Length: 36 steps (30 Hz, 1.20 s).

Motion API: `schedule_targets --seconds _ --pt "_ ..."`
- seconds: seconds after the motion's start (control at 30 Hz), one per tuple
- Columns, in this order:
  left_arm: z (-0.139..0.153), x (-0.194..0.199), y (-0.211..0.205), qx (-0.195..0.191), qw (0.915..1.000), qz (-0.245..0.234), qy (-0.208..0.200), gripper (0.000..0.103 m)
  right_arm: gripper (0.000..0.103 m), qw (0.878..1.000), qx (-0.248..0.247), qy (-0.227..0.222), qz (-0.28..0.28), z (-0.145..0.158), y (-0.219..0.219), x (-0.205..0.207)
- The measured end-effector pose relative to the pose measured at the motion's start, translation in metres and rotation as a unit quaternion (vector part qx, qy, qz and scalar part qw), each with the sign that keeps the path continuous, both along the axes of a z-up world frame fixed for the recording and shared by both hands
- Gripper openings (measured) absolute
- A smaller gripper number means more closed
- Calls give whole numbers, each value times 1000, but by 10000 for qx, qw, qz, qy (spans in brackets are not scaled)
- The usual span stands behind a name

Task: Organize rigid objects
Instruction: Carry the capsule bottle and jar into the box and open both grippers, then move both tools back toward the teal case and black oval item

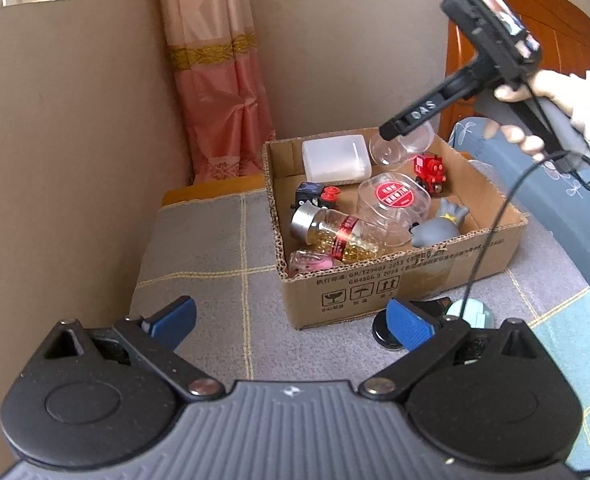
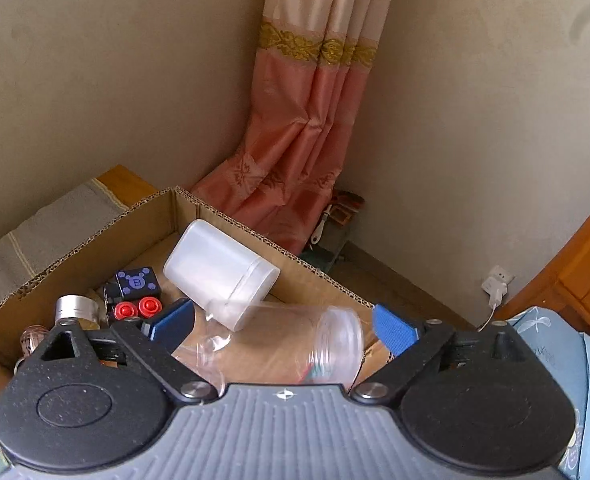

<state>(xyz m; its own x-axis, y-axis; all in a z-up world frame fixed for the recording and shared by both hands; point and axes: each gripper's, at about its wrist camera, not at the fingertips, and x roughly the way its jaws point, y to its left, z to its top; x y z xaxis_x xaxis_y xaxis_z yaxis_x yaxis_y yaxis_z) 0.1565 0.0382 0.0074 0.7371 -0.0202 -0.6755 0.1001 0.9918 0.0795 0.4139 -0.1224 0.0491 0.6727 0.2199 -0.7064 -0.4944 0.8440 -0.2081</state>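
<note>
Cardboard box (image 1: 415,284) sat on the bed (image 1: 215,240), wall corner at 12 o'clock. In the box: lidded tub (image 1: 335,158) at 11, toy train (image 1: 429,170) at 1, bottle (image 1: 339,236) at 7, empty jar (image 2: 287,344) lying beside the tub.

A home bedroom: a wooden headboard (image 1: 543,20) rises right of the pink curtain (image 1: 219,92), bedding (image 1: 575,216) below it.
</note>
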Motion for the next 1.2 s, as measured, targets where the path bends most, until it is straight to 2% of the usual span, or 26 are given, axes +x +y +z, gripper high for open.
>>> schedule_targets --seconds 0.13,0.43,0.57,0.73,0.87,0.93,1.07,1.2 --pt "0 1 2 -70 10000 69 14 101 103 9998 162 65 -53 4 -5 -11" --pt "1 -8 1 -38 9999 165 7 101 103 9989 393 212 -171 7 -12 -60" --pt "3 -21 2 61 9987 202 -460 101 103 9981 563 68 -251 7 -18 -98" --pt "2 -24 4 -91 9991 145 -377 101 103 9960 837 -90 -296 1 -24 -156" --pt "-1 -26 1 -94 9992 120 -372 101 103 9959 722 -157 -529 -24 -18 -194" --pt "-3 -26 -1 -99 9993 97 -352 101 103 9950 729 -27 -682 -43 -13 -203" --pt "-7 -30 0 -210 9993 69 -298 101 103 9904 744 287 -1132 -80 -2 -205" --pt "-11 -29 1 -303 9993 77 -219 101 103 9843 826 344 -1523 -102 4 -200"
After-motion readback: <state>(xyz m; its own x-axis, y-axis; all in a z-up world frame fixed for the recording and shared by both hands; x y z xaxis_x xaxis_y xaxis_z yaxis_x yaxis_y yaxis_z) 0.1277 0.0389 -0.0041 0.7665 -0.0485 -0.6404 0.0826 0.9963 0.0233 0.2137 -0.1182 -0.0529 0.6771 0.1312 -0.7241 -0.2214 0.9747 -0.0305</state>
